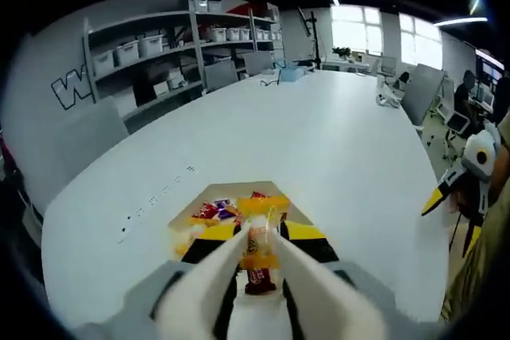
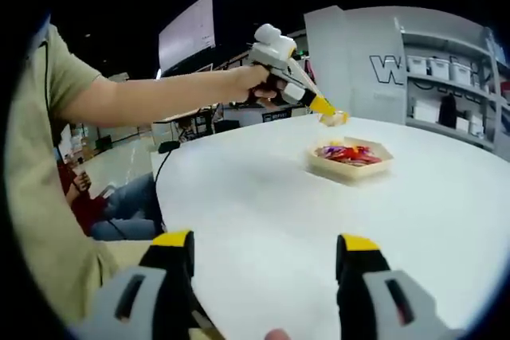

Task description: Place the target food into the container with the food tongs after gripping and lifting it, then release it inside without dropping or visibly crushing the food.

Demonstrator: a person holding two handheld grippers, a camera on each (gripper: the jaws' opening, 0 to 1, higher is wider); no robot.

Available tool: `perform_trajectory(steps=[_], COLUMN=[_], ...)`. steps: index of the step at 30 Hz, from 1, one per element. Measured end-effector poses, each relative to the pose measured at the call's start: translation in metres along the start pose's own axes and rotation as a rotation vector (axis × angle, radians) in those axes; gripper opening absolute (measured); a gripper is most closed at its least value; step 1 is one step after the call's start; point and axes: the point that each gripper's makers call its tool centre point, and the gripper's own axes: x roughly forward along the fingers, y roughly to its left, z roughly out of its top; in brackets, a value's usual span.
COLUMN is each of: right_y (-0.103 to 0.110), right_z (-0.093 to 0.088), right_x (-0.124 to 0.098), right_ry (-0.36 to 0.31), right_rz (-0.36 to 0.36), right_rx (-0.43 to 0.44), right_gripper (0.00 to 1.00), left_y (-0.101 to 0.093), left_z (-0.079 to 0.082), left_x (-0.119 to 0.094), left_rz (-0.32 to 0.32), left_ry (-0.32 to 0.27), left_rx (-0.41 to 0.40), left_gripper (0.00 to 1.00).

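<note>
Left gripper view has the left gripper [image 1: 259, 256] with its jaws pinching a wrapped candy [image 1: 260, 246], held above the tray [image 1: 239, 193] of sweets at twelve o'clock, presumably so it drops inside. Right gripper view shows the right gripper [image 2: 263, 264] low over the bench [image 2: 263, 197], jaws spread and idle; tongs are hard to make out.
</note>
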Motion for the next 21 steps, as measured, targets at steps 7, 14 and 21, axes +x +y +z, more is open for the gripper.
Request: perform_trajectory(steps=[7, 14, 21], right_y=[-0.001, -0.002, -0.004], right_z=[0.001, 0.002, 0.002], right_x=[-0.001, -0.002, -0.004], right_ry=[0.002, 0.001, -0.001], right_rz=[-0.003, -0.008, -0.012], right_rx=[-0.003, -0.006, -0.004], right_gripper=[0.71, 0.71, 0.71], left_y=[0.015, 0.021, 0.021], left_z=[0.001, -0.004, -0.004], left_x=[0.026, 0.040, 0.044], left_rz=[0.024, 0.032, 0.029], left_ry=[0.053, 0.092, 0.098], left_rx=[0.022, 0.014, -0.005], left_gripper=[0.18, 0.18, 0.18])
